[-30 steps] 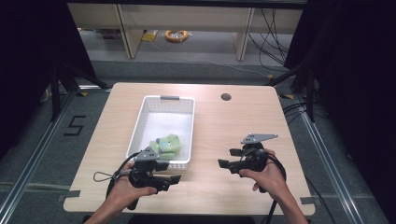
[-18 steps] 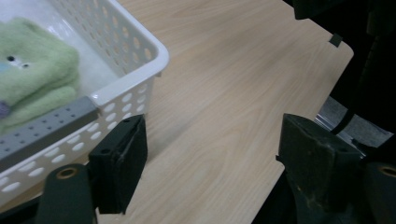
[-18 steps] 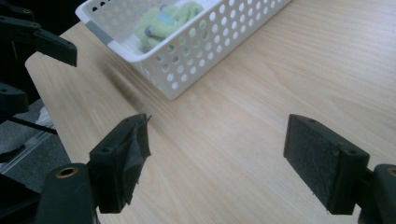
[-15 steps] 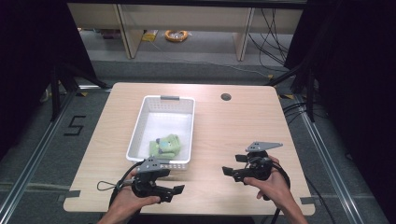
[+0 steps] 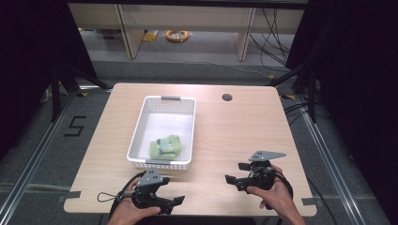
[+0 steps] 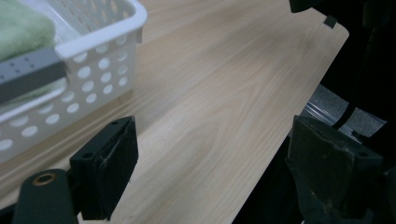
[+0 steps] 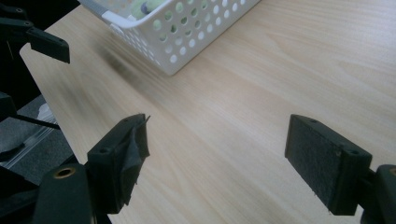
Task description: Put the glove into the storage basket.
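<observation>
A fixed overhead camera looks forward and down across the whole desk [image 5: 244,126] from the person's side. Two close cameras ride low over the wood, each looking out between its own black jaws toward the near end of the white basket [image 6: 100,42], the stretch of desk all three views share

1. In the left gripper view, the white basket [image 6: 70,70] up-left of the jaws is cut off by the top and left edges.
2. The green cloth [image 6: 21,28] inside it shows only a corner.
3. In the right gripper view, the basket's far part runs off the top edge.
</observation>
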